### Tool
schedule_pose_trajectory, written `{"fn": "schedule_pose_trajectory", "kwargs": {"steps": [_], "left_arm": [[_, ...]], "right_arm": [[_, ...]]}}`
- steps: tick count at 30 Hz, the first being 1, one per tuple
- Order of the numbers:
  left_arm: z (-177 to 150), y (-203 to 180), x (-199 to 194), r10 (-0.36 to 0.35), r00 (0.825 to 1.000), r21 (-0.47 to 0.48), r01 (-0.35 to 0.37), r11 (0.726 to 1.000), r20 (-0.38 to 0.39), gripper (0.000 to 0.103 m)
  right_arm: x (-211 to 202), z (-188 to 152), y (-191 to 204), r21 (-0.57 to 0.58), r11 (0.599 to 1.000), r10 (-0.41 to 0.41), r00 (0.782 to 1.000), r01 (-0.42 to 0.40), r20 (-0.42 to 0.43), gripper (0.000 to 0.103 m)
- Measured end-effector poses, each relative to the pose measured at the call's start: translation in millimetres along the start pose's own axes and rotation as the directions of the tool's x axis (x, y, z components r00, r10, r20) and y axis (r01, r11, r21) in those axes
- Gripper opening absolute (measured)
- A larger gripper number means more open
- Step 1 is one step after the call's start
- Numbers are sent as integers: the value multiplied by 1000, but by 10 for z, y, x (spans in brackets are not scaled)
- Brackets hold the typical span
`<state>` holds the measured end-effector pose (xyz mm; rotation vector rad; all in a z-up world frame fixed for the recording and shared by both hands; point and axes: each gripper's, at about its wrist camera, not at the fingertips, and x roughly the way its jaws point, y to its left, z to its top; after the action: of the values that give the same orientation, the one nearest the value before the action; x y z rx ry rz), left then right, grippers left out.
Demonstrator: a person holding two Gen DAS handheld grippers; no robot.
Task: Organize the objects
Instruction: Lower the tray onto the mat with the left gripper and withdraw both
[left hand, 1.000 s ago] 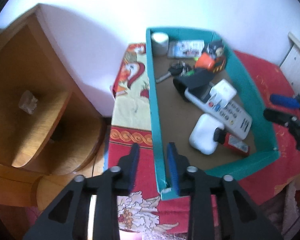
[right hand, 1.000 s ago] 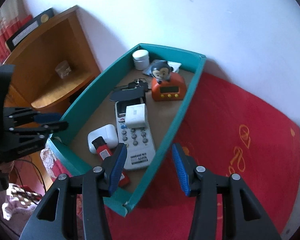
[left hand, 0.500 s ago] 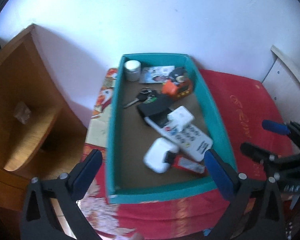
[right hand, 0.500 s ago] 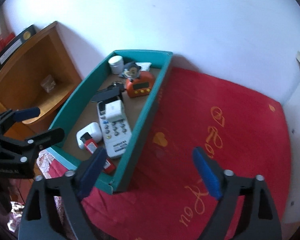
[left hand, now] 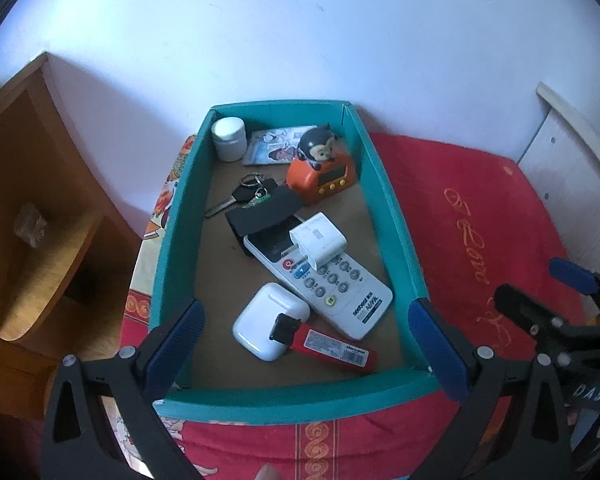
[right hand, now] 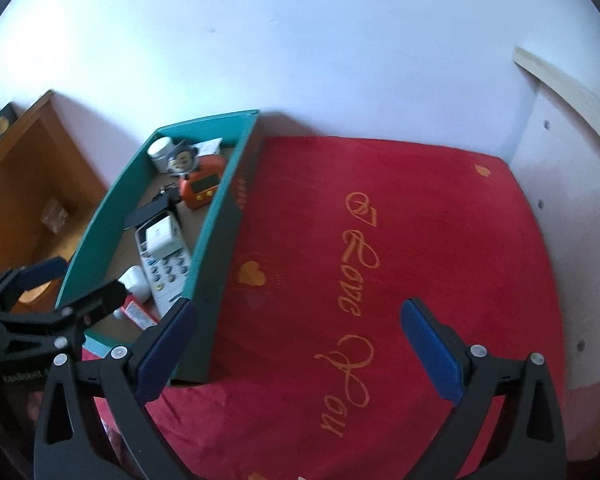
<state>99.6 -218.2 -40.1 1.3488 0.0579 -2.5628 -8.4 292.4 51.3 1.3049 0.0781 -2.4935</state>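
A teal open-topped box sits on a red cloth with gold "Love You" script, its far end close to a white wall. Inside the box, at the far end, stand a white jar, a small picture card and an orange clock with a cartoon figure on top. Nearer the middle lie a set of keys and a black strap that overlaps the top of a white remote control. A white charger block rests on the remote. Closest to the camera, a white earbud case touches a red utility knife. The left claw hangs above the near end of the box with its blue pads spread wide, nothing between them being gripped. The right claw is over the bare red cloth just right of the box, its jaws opening and empty; the left view shows it low at the right edge. A wooden shelf unit stands to the left of the box.
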Motion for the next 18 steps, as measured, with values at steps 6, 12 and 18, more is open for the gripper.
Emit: {"fn": "schedule_pose_trajectory", "kwargs": {"steps": [6,12,18], "left_arm": [[-73,-60,118,7,1000,-13,-7,1000,-21,103],[-93,-134,154,21,999,5,-21,1000,-24,103],[-86,-108,183,9,999,-8,-9,1000,-43,103]], "right_arm": [[56,-54,-97,36,999,-24,1000,24,0,103],[54,-69,-117,41,999,-31,999,30,13,103],[55,-78,-114,43,999,-32,999,31,11,103]]}}
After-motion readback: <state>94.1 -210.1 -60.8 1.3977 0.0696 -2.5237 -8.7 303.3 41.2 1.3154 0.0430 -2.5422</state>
